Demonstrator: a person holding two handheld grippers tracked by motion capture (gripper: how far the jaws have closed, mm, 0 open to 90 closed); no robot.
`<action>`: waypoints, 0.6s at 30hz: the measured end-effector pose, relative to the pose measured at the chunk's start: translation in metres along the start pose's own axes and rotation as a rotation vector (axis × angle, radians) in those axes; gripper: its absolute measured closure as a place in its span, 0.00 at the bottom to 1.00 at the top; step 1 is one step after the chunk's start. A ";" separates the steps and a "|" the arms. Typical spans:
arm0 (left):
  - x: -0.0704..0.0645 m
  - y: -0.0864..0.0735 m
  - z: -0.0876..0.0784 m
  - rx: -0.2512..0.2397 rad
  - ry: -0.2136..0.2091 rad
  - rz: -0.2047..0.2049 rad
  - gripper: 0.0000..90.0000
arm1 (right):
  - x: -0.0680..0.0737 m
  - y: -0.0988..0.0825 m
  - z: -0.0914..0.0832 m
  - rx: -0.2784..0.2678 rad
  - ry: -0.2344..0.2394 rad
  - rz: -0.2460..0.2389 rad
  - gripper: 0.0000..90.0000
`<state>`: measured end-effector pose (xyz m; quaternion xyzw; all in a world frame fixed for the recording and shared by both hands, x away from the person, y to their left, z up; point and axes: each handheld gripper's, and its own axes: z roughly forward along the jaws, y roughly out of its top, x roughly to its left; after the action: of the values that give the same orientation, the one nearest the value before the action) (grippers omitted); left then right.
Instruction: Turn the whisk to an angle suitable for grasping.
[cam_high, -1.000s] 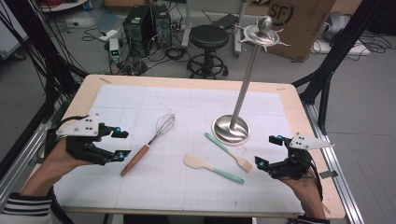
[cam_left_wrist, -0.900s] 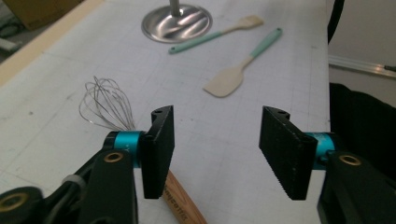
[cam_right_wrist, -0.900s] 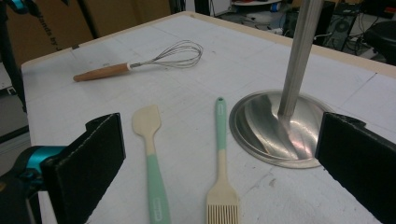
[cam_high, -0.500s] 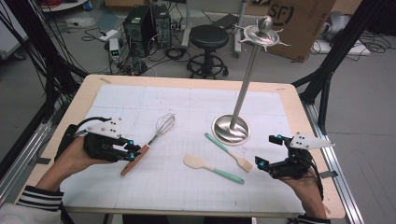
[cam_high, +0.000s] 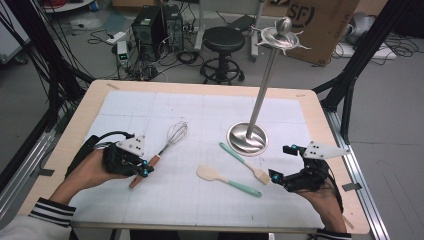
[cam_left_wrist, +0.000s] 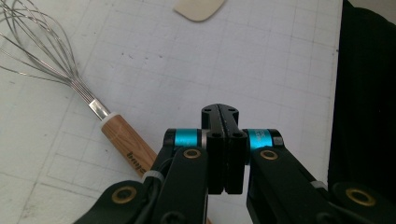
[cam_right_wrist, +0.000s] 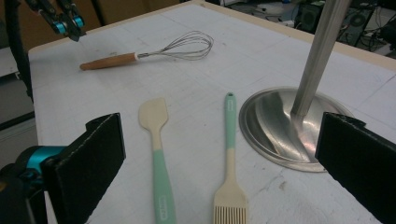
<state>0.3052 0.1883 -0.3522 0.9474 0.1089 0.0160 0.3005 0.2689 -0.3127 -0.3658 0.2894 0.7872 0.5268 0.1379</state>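
Left tongs (cam_high: 145, 169) sat at about 8 o'clock on the table (cam_high: 210, 100), jaws just closed and clenched flat together with nothing between them; in the left gripper view the tongs (cam_left_wrist: 219, 110) hung over the white mat just beside the whisk (cam_left_wrist: 84, 105), its wooden handle running down under the gripper body on one side, not gripped. Whisk (cam_high: 162, 152) lay flat, wire head toward 12, handle end toward 7, just beside the left tongs. Right tongs (cam_high: 284, 164) at about 4 o'clock, released, jaws wide apart and empty. Between the hands: spatula (cam_high: 227, 180) and pastry brush (cam_high: 245, 162), both flat, near each other. Steel stand (cam_high: 247, 137) upright at about 2 o'clock.
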 end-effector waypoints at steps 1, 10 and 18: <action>0.001 -0.001 0.003 0.007 -0.008 -0.003 1.00 | 0.000 0.000 0.000 0.002 0.001 0.002 0.00; 0.009 -0.012 0.025 0.102 -0.023 -0.021 1.00 | -0.001 -0.001 0.003 0.010 0.000 0.007 0.00; 0.014 -0.020 0.041 0.156 -0.023 -0.047 1.00 | -0.002 -0.003 0.003 0.014 -0.001 0.008 0.00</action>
<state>0.3192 0.1844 -0.3974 0.9652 0.1289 -0.0104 0.2274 0.2712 -0.3127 -0.3695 0.2937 0.7897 0.5216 0.1344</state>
